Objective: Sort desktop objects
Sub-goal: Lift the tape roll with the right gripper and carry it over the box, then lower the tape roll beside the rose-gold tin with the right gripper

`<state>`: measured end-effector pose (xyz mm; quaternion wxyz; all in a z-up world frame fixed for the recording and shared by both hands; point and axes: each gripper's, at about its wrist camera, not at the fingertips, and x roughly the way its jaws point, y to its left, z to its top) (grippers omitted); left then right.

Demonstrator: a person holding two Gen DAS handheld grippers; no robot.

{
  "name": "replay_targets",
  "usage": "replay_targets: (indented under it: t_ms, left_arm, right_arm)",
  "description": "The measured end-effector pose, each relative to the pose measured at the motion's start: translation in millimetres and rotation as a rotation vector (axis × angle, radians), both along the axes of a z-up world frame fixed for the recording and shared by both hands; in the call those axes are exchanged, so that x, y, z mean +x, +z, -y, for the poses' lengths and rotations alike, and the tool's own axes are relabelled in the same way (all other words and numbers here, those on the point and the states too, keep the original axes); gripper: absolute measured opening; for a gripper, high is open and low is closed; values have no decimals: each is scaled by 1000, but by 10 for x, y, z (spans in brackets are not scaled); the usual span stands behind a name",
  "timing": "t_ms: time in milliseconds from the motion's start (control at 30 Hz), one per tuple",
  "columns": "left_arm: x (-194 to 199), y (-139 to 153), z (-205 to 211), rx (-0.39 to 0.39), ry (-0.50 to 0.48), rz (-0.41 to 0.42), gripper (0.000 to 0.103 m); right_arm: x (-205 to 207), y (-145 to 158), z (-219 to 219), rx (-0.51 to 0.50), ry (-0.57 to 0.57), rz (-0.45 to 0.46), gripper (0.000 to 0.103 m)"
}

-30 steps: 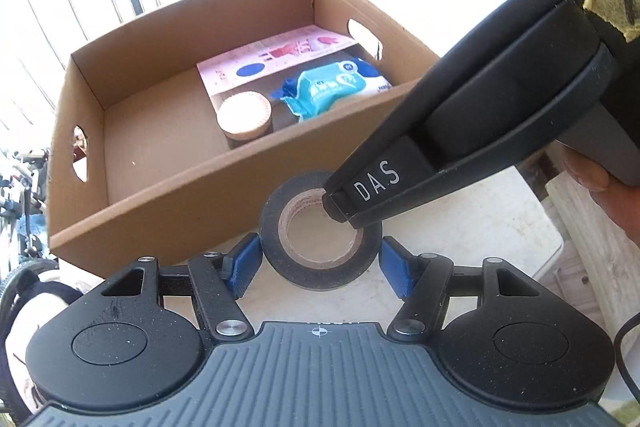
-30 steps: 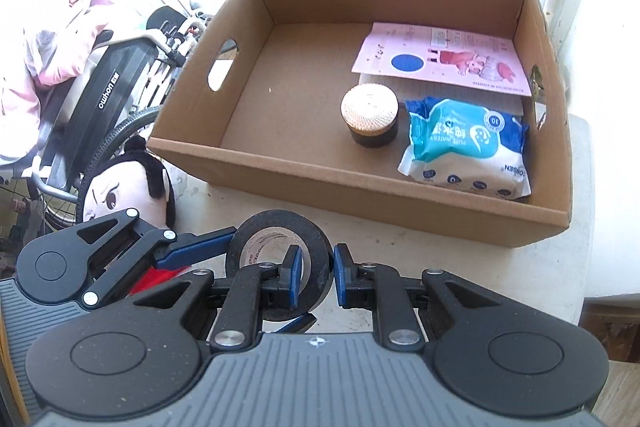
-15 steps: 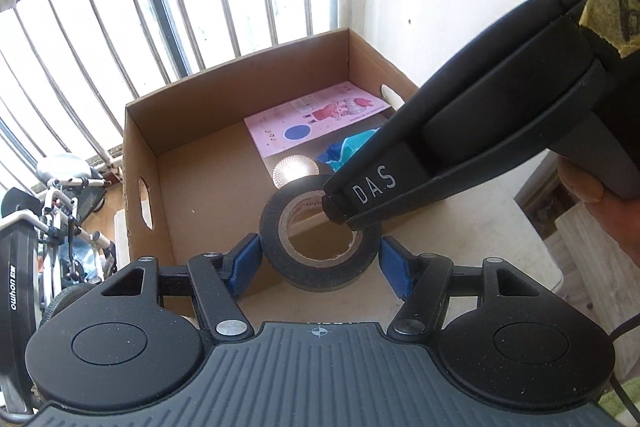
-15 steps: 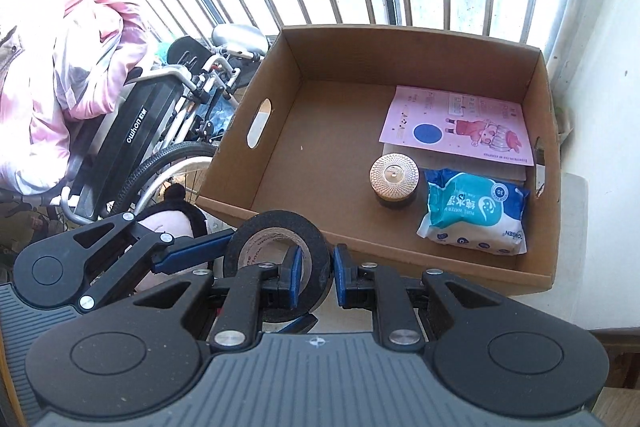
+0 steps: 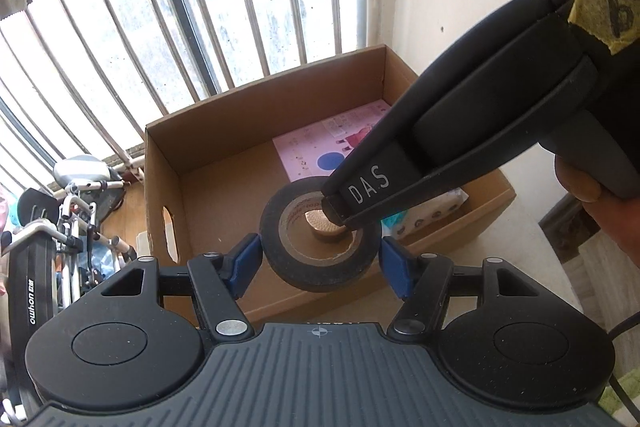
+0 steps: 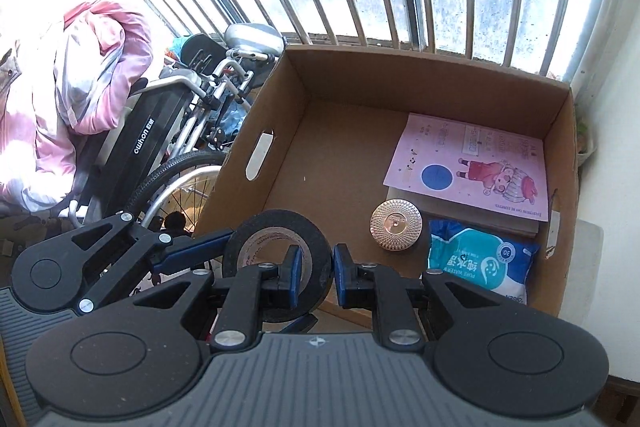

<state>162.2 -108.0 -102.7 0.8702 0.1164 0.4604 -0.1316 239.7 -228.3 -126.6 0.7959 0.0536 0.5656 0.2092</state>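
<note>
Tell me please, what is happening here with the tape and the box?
A person holds the black tape roll with both grippers above the near edge of the cardboard box. The right gripper pinches the roll's wall; the left gripper holds its outer sides. In the box lie a pink booklet, a round jar and a wipes pack.

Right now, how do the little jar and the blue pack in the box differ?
The jar is round and rigid, with a coppery patterned lid; the pack is a soft blue-and-white pouch. The jar stands upright; the pack lies flat. The jar looks smaller than the pack. Both sit side by side in the box, near its front wall.
</note>
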Motion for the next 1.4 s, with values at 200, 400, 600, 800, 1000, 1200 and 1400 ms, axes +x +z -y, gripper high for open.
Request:
replay_targets:
  t_ms: [200,400,600,800,1000,1200,1400]
  left_arm:
    - [222,-66,86,19,39,-34,64]
    - [407,-185,179,44,62,-79,64]
    - [443,-312,187,53,89,-144,64]
    - [481,-491,122,21,56,-229,64]
    - [590,-689,-24,-37,8,-329,64]
    - [706,-919,-217,-107,-2,-423,64]
    - [760,-1121,-317,-188,0,-504,64]
  right_arm:
    - [285,-145,107,23,26,-35,19]
    - [471,-367,216,59,44,-89,19]
    - [532,-631,235,68,43,-154,19]
    - [539,-884,272,63,-20,-240,19]
    - [550,-1106,263,48,-98,-308,19]
    - [592,-1339,222,23,-150,-371,19]
    - [607,-1515,162,-31,-165,-396,19]
